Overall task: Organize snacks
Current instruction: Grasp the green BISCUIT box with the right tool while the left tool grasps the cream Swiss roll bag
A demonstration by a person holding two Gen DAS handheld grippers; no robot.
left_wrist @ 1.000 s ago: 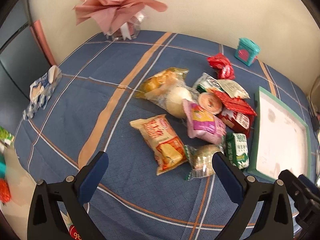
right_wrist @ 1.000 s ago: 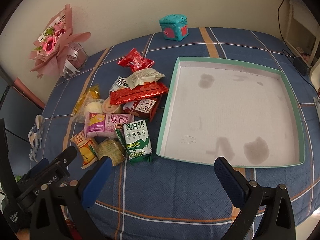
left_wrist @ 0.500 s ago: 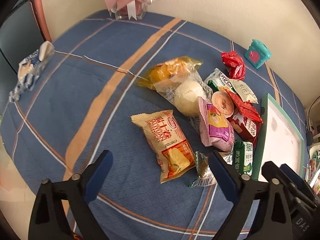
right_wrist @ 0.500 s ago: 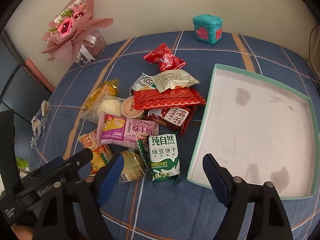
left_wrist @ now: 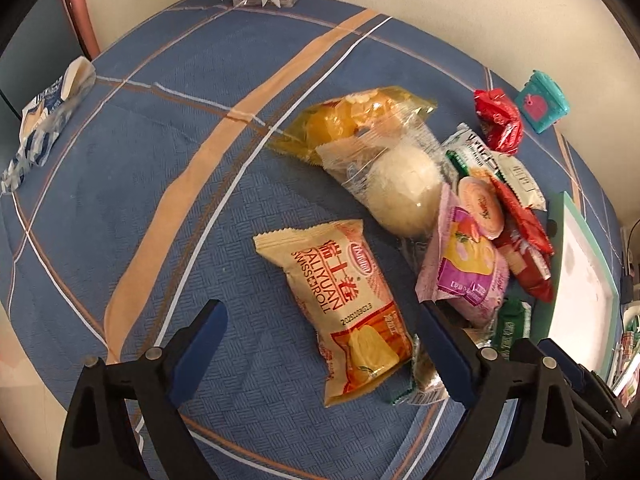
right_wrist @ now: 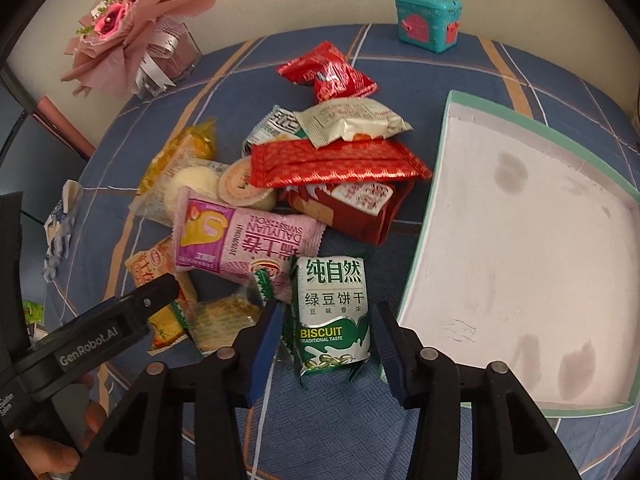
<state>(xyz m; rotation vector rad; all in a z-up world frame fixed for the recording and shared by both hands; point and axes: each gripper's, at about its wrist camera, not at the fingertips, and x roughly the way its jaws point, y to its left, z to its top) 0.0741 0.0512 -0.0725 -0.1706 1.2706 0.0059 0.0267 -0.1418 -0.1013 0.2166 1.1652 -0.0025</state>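
A pile of snack packets lies on the blue checked cloth, left of a teal-rimmed white tray (right_wrist: 436, 184) with nothing in it. My right gripper (right_wrist: 328, 306) points down over a green biscuit packet (right_wrist: 332, 312). Its jaws are closing, and the blue pads stand close beside the packet's two sides without visibly pressing. My left gripper (left_wrist: 320, 308) hangs open astride the lower end of an orange Swiss roll packet (left_wrist: 344, 300). A pink Swiss roll packet (left_wrist: 464, 268) lies just past its right finger (left_wrist: 444, 352). The left gripper's body (right_wrist: 120, 320) shows at the right wrist view's lower left.
A pink bouquet in a glass vase (right_wrist: 132, 32) and a teal toy chest (right_wrist: 428, 20) stand by the back wall. A blue-and-white wrapper (left_wrist: 44, 120) lies at the cloth's far left edge. A person's hand (right_wrist: 52, 452) holds the left gripper. Red packets (right_wrist: 340, 164) top the pile.
Both grippers have come down and closer to the snacks. The right jaws have narrowed from wide open to either side of the green biscuit packet. The left jaws now straddle the orange packet.
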